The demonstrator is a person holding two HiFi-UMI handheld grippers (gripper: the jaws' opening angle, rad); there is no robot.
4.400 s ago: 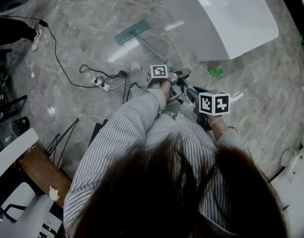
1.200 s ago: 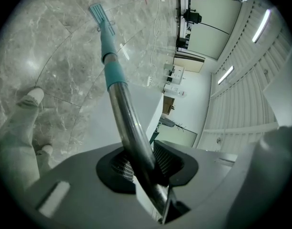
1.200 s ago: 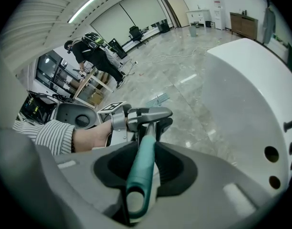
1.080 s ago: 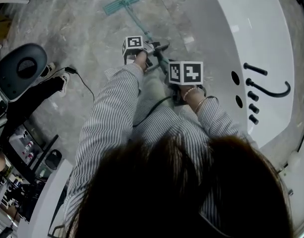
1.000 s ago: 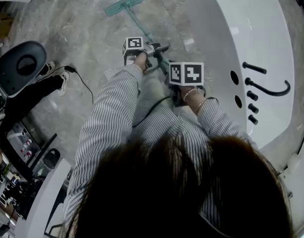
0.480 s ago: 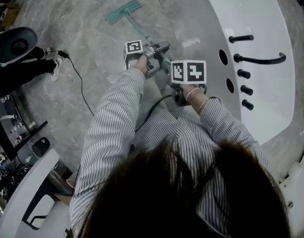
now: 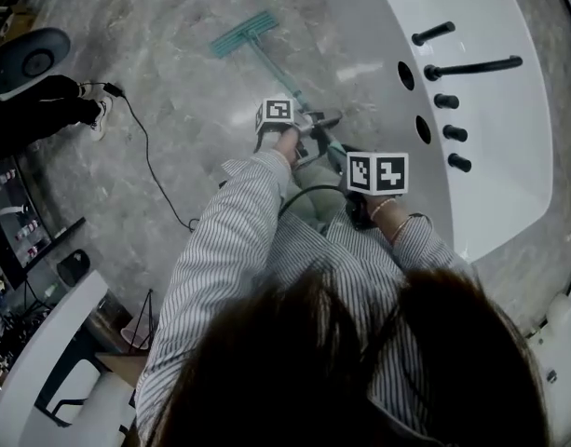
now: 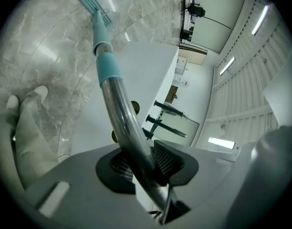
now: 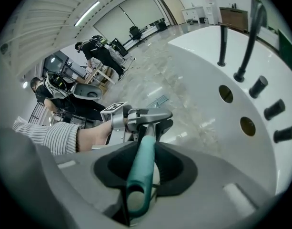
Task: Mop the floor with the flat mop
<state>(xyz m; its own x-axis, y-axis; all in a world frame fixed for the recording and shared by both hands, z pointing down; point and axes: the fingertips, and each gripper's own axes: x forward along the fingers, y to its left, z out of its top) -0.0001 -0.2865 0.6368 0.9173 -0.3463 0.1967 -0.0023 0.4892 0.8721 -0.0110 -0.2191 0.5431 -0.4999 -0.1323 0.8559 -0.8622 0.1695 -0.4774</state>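
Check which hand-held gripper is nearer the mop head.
Left. The left hand-held gripper is shut on the metal shaft, partway down toward the mop head; the right hand-held gripper is shut on the teal grip at the handle's top end, farthest from it.

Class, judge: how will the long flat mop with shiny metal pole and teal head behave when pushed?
The shiny metal pole is probably stiff: it looks rigid, clamped by the left tongs and right tongs. The flat teal head likely glides easily on the glossy marble floor; smooth metal might slip in the tongs.
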